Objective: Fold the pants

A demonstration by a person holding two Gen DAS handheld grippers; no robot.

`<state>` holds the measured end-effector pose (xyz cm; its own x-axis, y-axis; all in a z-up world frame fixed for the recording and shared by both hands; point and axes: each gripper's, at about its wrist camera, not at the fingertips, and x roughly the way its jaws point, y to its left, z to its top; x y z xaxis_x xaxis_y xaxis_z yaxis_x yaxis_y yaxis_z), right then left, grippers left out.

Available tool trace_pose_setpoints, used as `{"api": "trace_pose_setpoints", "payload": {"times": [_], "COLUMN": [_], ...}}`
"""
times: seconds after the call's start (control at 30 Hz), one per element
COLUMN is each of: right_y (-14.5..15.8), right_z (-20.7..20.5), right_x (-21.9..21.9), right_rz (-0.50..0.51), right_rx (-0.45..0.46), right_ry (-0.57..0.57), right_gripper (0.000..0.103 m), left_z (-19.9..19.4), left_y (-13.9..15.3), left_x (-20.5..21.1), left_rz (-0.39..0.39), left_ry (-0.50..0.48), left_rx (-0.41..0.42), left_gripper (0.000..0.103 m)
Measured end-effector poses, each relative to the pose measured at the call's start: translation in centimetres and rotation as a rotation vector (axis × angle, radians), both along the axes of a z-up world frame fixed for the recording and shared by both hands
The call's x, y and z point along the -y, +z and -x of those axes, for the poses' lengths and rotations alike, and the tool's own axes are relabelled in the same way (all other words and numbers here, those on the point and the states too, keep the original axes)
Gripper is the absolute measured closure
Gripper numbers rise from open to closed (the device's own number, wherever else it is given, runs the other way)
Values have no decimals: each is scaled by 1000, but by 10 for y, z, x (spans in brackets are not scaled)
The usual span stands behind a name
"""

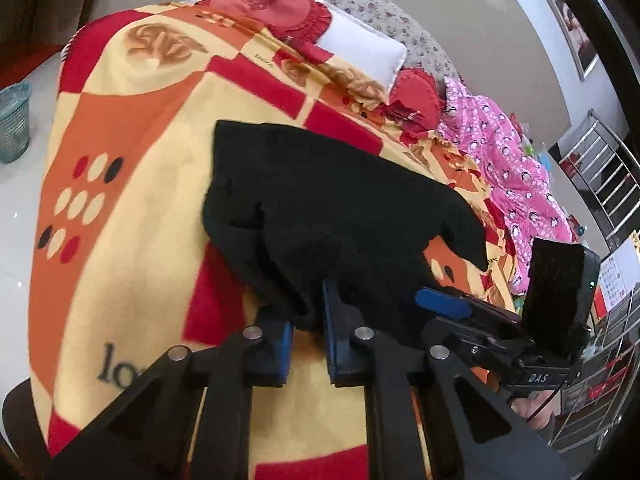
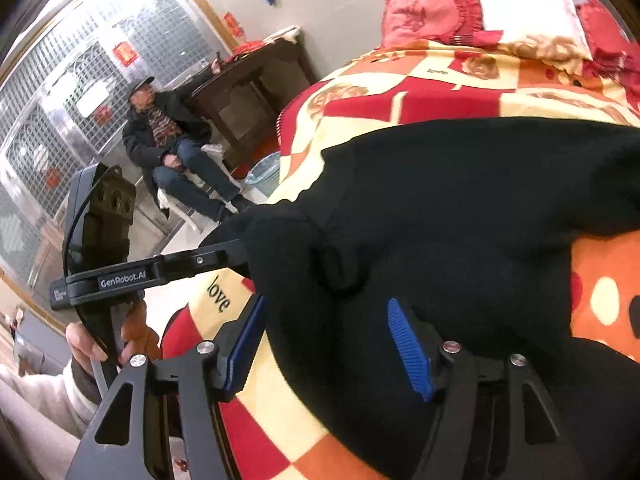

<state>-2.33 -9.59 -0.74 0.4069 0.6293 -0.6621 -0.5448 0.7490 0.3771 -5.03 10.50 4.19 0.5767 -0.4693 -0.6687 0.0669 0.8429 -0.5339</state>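
Observation:
The black pants lie bunched on a bed covered by a red, orange and yellow blanket. My left gripper is shut on the near edge of the pants, with cloth pinched between its blue pads. In the right wrist view the pants fill the middle. My right gripper has its jaws apart with black cloth lying between and over them. The right gripper also shows in the left wrist view, just right of my left gripper, at the pants' edge.
Red round cushions, a white pillow and a pink patterned quilt lie at the bed's far end. A teal bin stands on the floor left of the bed. A seated man and a dark table are beyond the bed.

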Motion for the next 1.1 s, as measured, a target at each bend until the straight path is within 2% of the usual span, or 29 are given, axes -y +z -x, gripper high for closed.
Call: {"api": "trace_pose_setpoints", "payload": {"times": [0.13,0.2,0.27,0.37,0.4,0.43,0.53,0.63,0.73,0.9,1.0,1.1], "right_y": [-1,-3,-8,-27,-32,-31,-25,-16,-13,-10,-7,-9], "right_z": [10,15,17,12,12,16,22,24,22,12,2,-10], "right_x": [-15,-24,-32,-46,-52,-56,-61,-58,-55,-58,-60,-59], "right_rz": [14,41,71,169,215,236,274,276,268,250,233,284], "right_rx": [3,20,27,18,31,63,82,104,108,118,140,167], "right_ry": [44,74,85,54,45,48,65,53,45,30,-1,-75], "right_gripper": [38,38,38,38,38,38,40,39,39,39,39,39], "left_z": [16,26,31,29,31,32,37,42,43,36,23,9], "left_y": [-4,-9,-16,-33,-32,-29,-13,2,10,14,9,-1], "left_x": [-5,-9,-15,-28,-28,-26,-18,-18,-19,-15,-5,4], "left_rz": [-3,-40,-96,-66,-74,-96,-175,-215,-224,-178,-165,-182], "left_ry": [6,13,41,58,63,60,57,66,84,94,88,89], "left_rx": [-26,-44,-65,-132,-128,-115,-68,-30,-6,16,14,2], "left_gripper": [94,98,98,98,97,97,97,92,76,46,46,46]}}
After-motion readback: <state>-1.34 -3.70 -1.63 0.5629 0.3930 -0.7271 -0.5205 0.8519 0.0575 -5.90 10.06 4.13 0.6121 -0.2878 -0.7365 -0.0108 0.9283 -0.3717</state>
